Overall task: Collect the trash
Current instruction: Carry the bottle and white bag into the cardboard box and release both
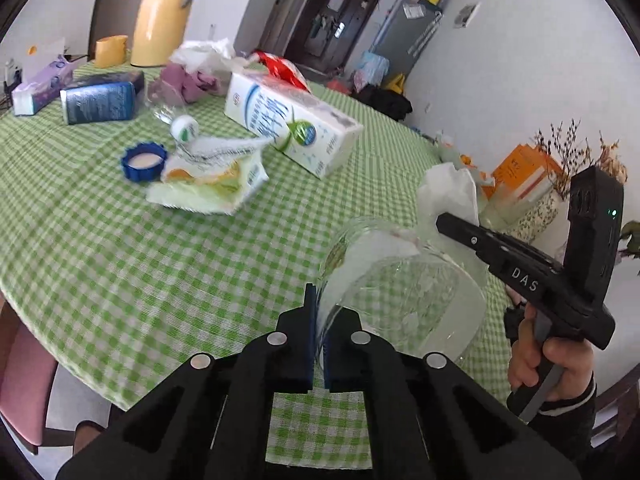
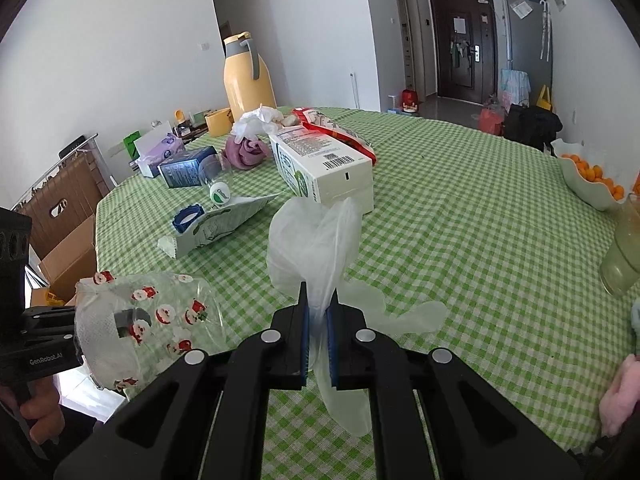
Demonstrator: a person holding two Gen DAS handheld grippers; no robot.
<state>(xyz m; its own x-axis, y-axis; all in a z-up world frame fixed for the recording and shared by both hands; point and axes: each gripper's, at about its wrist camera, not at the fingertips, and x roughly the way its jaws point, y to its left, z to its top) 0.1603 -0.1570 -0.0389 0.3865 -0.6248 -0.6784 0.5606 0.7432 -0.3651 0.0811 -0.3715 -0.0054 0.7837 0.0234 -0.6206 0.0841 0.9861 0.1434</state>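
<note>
On the green checked table (image 1: 120, 260), my left gripper (image 1: 320, 312) is shut on the edge of a clear plastic bag (image 1: 400, 292). The right wrist view shows its Santa print (image 2: 152, 320), held up at the left table edge. My right gripper (image 2: 318, 304) is shut on a thin translucent white plastic glove (image 2: 312, 240) that bulges above the pads and hangs below them. In the left wrist view that gripper (image 1: 444, 222) is just right of the bag's mouth. Further back lie a white milk carton (image 1: 288, 120), a flattened carton (image 1: 212, 176), a blue cap (image 1: 143, 162) and a clear bottle (image 1: 176, 116).
At the far side stand a yellow thermos (image 1: 164, 12), a tissue box (image 1: 40, 84), a dark blue box (image 1: 100, 102) and a purple cloth (image 2: 248, 152). A bowl of oranges (image 2: 588, 180) and a glass of drink (image 2: 622, 260) are at the right. A cardboard box (image 2: 68, 248) sits on the floor at the left.
</note>
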